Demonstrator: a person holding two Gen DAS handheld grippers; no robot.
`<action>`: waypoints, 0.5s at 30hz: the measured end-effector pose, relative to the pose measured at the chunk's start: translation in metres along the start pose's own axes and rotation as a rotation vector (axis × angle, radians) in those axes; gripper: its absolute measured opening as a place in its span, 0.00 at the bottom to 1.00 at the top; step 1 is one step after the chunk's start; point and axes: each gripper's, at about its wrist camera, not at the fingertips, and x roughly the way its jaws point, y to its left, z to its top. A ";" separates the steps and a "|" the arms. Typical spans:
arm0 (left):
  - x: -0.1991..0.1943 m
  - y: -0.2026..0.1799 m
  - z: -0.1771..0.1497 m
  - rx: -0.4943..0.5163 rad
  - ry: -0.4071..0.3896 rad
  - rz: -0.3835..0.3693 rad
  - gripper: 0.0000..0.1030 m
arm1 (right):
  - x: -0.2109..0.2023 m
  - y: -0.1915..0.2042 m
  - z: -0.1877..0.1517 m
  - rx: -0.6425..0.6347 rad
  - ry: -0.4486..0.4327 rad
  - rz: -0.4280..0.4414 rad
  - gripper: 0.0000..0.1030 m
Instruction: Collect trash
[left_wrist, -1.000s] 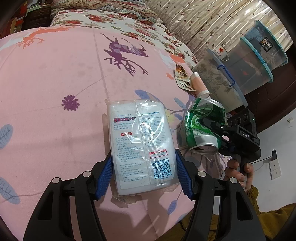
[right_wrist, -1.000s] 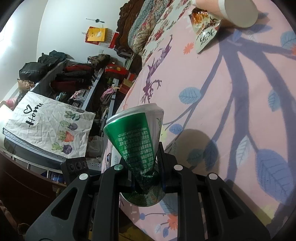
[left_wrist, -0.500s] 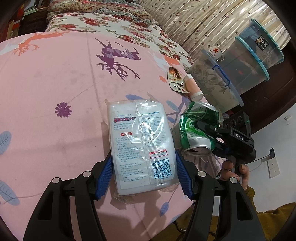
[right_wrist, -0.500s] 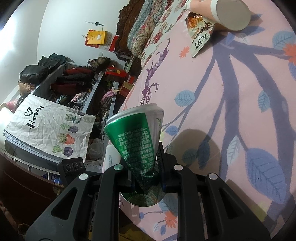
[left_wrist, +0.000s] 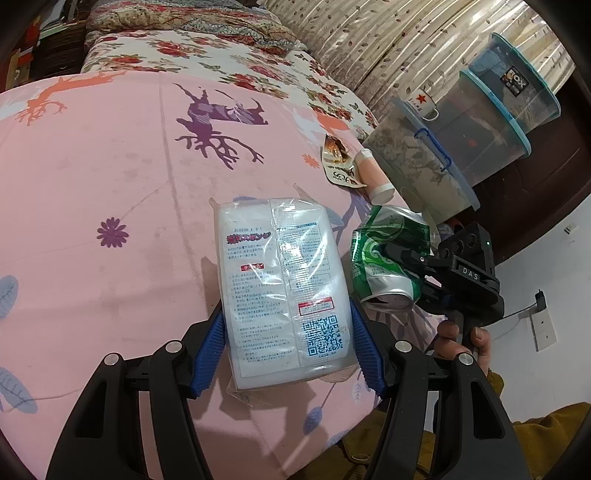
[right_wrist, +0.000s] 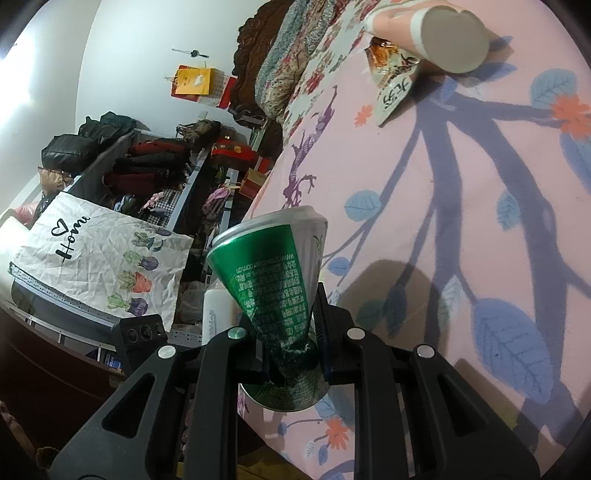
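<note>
Left wrist view: close above the bed (left_wrist: 110, 184), angled down toward the headboard end. Right wrist view: low at the bed's (right_wrist: 461, 184) edge, facing across it. Both share the snack wrapper (left_wrist: 338, 162) (right_wrist: 393, 90).

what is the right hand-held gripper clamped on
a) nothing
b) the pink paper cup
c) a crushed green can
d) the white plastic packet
c: the right hand-held gripper pinches the crushed green can at its squashed middle.

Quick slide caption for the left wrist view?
Left hand-held gripper clamps white plastic packet over pink bedsheet; right hand-held gripper holds crushed green can.
</note>
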 end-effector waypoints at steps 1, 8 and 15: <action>0.001 -0.001 0.000 0.002 0.003 0.000 0.58 | -0.001 -0.001 0.000 0.001 0.000 0.000 0.21; 0.003 -0.003 -0.001 0.003 0.010 -0.001 0.58 | -0.004 -0.003 0.000 0.002 -0.006 -0.001 0.21; 0.003 -0.003 -0.001 0.003 0.009 -0.001 0.58 | -0.003 -0.001 0.001 -0.002 -0.005 -0.004 0.21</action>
